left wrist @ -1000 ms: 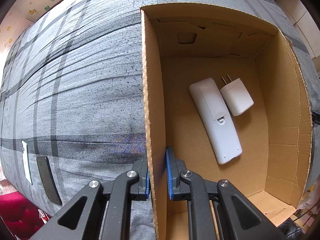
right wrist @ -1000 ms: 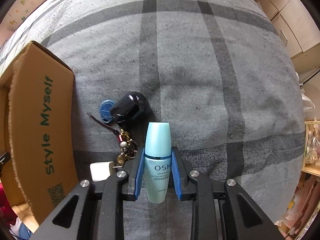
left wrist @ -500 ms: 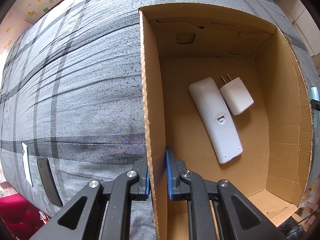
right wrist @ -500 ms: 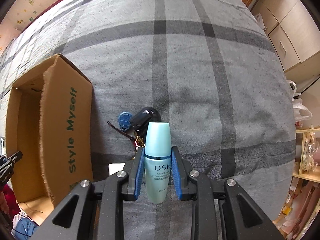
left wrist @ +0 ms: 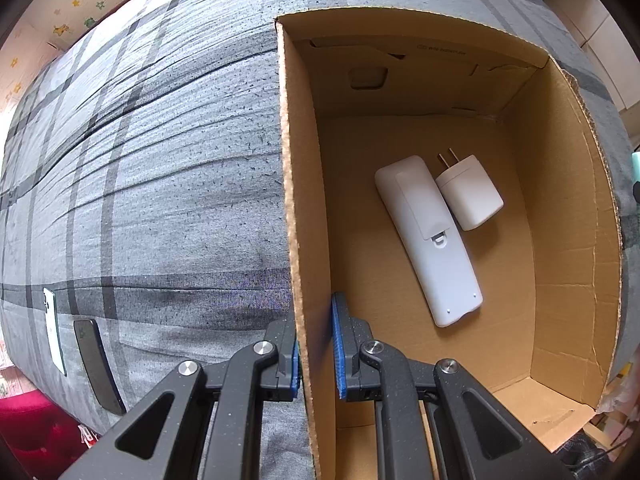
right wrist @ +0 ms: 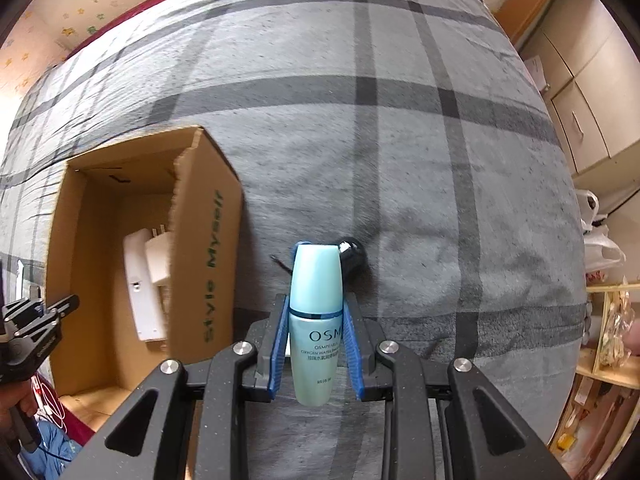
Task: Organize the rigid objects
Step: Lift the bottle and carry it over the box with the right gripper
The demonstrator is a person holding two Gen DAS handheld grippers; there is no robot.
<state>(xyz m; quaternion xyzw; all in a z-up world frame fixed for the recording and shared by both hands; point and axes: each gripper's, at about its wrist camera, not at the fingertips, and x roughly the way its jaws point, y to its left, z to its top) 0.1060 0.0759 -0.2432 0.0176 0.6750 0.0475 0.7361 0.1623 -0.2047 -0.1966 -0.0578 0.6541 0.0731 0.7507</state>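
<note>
Holding: my right gripper point(right wrist: 317, 354) clamps a pale blue bottle point(right wrist: 316, 320) between its blue pads, low in the centre of the right wrist view, cap pointing away from me.
Bottle lettering: "OSM" shows on the front, smaller print below it too fine to read.
Left gripper: my left gripper point(left wrist: 316, 346) is closed on the side wall of the cardboard box point(left wrist: 304, 200), one pad outside, one pad inside, at the bottom centre of the left wrist view.
Box: it sits open on the grey plaid bedspread point(right wrist: 400, 140); in the right wrist view it fills the lower left, its near wall printed "Style Myself" in green.
Box contents: a white remote point(left wrist: 430, 240) lies face down on the box floor, and a white plug adapter point(left wrist: 470, 194) lies just beside its upper end, touching or nearly so.
Behind the bottle: a black rounded object point(right wrist: 354, 256) rests on the bedspread just right of the cap, partly hidden; I cannot tell what it is.
Far left of left wrist view: a white phone point(left wrist: 54, 332) and a black phone point(left wrist: 98, 364) lie side by side near the bed's edge.
Right edge of right wrist view: cupboards point(right wrist: 580, 120) and a plastic bag point(right wrist: 600, 240).
</note>
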